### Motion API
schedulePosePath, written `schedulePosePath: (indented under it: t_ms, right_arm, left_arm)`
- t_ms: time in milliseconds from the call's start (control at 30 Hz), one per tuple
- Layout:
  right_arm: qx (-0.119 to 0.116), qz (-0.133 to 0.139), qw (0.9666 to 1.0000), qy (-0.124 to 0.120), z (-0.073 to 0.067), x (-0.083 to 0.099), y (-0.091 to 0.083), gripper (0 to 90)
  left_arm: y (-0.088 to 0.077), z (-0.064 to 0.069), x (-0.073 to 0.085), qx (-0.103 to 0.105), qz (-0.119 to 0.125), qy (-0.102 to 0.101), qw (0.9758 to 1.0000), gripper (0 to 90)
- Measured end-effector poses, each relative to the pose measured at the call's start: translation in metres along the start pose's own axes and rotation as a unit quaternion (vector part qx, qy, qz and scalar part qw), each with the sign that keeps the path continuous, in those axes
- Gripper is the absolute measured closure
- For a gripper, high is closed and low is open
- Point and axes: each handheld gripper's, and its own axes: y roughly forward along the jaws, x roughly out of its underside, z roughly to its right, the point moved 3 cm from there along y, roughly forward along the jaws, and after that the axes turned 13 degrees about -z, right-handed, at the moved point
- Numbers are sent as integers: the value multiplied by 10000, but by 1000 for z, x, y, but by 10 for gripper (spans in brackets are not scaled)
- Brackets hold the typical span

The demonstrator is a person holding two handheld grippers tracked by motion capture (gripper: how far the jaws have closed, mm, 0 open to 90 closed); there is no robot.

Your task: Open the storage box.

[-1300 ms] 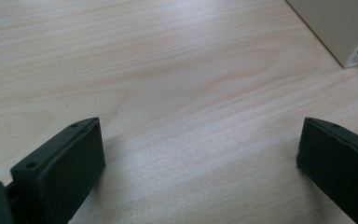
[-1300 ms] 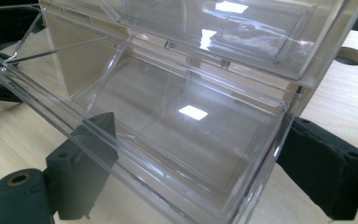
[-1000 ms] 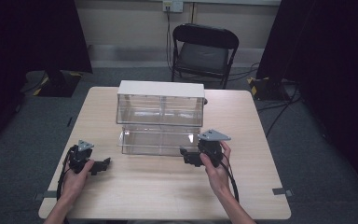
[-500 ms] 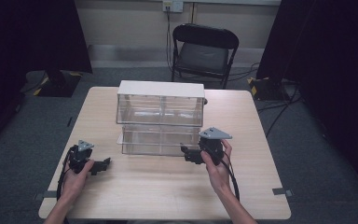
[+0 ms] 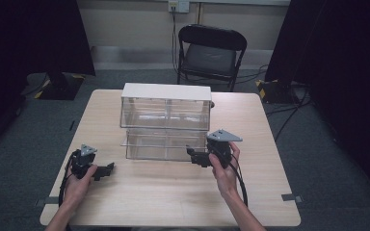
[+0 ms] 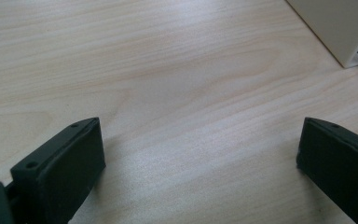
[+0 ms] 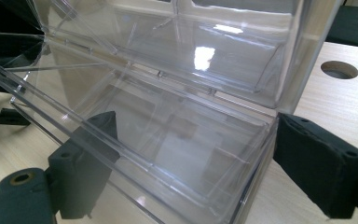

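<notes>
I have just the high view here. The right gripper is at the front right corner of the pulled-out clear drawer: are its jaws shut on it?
Observer: No. In the right gripper view the right gripper is open, with one jaw seen through the clear front of the drawer and the other outside its corner.
Operator: Anything in the drawer?
Observer: That view shows it empty.
Operator: And the left gripper?
Observer: The left gripper is wide open over the bare table, with nothing between its jaws.
</notes>
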Motion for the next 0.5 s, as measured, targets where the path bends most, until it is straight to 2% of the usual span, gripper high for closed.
schedulePosePath:
  t_ms: [500]
  right_arm:
    - [-3,141,9999,71,1,-11,-2,135]
  left_arm:
    - [0,0,0,-1,1,1,10000,3]
